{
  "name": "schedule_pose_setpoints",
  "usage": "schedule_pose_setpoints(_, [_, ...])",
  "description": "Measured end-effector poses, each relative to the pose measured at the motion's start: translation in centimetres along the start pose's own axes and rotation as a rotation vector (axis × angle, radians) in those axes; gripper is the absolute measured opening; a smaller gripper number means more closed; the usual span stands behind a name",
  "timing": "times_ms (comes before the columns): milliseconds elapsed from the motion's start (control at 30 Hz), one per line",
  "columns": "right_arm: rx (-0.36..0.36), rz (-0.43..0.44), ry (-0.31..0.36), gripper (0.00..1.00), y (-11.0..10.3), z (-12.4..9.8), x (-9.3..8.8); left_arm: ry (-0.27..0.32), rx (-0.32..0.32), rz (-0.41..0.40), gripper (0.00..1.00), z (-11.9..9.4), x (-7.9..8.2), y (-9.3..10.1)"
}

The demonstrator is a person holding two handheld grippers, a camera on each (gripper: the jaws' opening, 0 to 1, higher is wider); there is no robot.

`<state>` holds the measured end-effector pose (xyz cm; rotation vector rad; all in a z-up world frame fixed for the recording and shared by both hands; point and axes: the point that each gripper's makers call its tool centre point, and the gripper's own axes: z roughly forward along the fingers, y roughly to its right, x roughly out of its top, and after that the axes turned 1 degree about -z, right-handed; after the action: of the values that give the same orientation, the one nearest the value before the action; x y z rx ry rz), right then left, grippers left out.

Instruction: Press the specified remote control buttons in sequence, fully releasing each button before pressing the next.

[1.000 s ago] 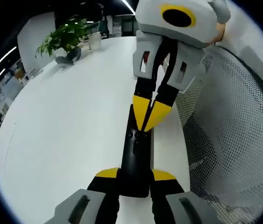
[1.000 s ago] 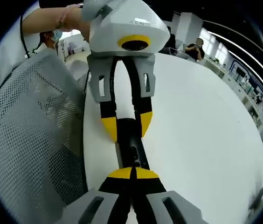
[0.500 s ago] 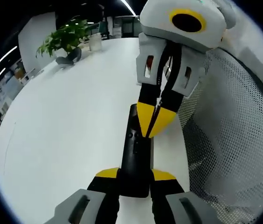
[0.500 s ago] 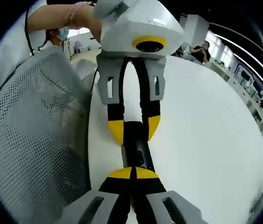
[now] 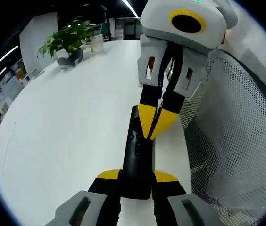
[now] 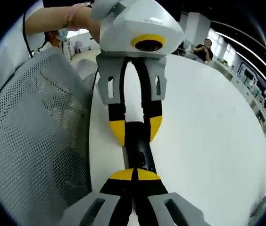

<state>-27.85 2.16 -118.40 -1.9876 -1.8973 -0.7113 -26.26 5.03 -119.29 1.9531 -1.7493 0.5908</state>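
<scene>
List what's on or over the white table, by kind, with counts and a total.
Remote control: 1
Tool: 2, left tool and right tool
Potted plant: 1
White cup: 1
Total: 5

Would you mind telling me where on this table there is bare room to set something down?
The white table lies bare from the remote control across to the potted plant at its far end. The same open stretch shows in the right gripper view. It is crowded along the edge by the mesh chair, where the left gripper holds the remote and the right gripper points its closed tips at it.
</scene>
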Motion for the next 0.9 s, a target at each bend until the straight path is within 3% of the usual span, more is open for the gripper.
schedule_pose_setpoints(200, [-0.017,-0.096,-0.065,0.00,-0.3,0.4,-0.1,-0.017,0.003,0.020,0.23,0.1,0.0,0.1])
schedule_pose_setpoints(300, [-0.035,-0.103,-0.061,0.00,-0.3,0.3,-0.2,-0.020,0.004,0.019,0.23,0.1,0.0,0.1])
schedule_pose_setpoints(467, [-0.014,0.040,0.002,0.00,0.0,0.1,0.0,-0.020,0.003,0.020,0.23,0.1,0.0,0.1])
schedule_pose_setpoints(567, [0.005,0.082,-0.002,0.00,0.1,-0.1,-0.1,-0.017,0.002,0.016,0.23,0.1,0.0,0.1])
schedule_pose_setpoints(733, [-0.026,0.059,-0.023,0.00,1.2,-0.2,-0.4,-0.007,0.005,0.011,0.23,0.1,-0.1,0.1])
schedule_pose_setpoints(900, [-0.007,0.045,-0.029,0.00,1.3,0.0,-0.2,-0.007,0.006,0.010,0.23,0.1,-0.1,0.1])
